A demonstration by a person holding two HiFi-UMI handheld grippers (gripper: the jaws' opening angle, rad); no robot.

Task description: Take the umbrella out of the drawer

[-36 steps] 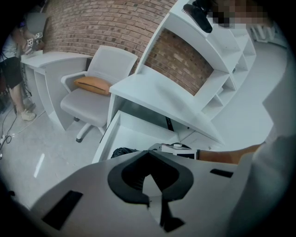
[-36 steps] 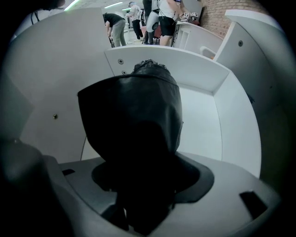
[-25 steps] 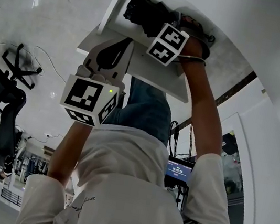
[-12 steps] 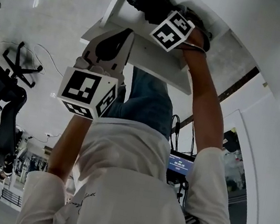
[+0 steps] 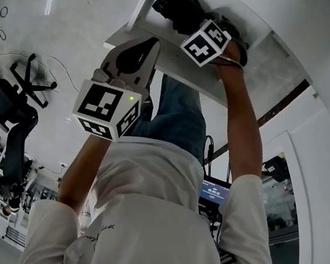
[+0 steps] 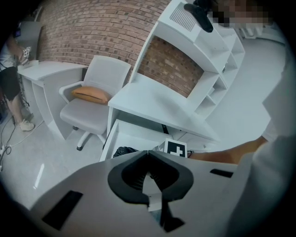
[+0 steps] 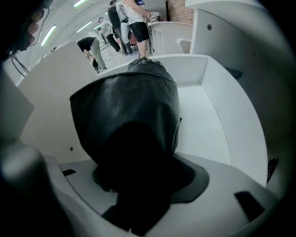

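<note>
So, closest in: our left gripper point(image 6: 148, 152) is held out in front of the drawer point(image 7: 210, 115), touching nothing. Its jaws are pressed together, tips meeting, with nothing between them.

Our right gripper point(image 7: 136, 143) is reaching down into the open drawer, and its jaws are clamped on the umbrella point(image 7: 134, 97). That's a black folded one in a shiny sleeve, and it pretty much fills the right gripper view. It runs away from the jaws toward the drawer's far end. It's inside the drawer's white walls, with bare white bottom showing to its right. We honestly can't tell whether it's resting on the bottom or lifted off it.

From the left gripper view, the umbrella shows as a dark lump at the drawer's left side, just beside the right gripper's cube point(image 6: 175, 149), with our forearm point(image 6: 226, 155) coming in from the right.

The drawer hangs pulled out under a white desk point(image 6: 157, 102). Left of the desk there's a pale chair point(image 6: 99, 76) with an orange cushion point(image 6: 90, 95) on its seat. White shelves point(image 6: 208, 60) stand on the desk's right side, and a brick wall point(image 6: 88, 23) runs behind it all. Way off past the drawer's end, the right gripper view catches a few people point(image 7: 134, 21) standing around.
</note>
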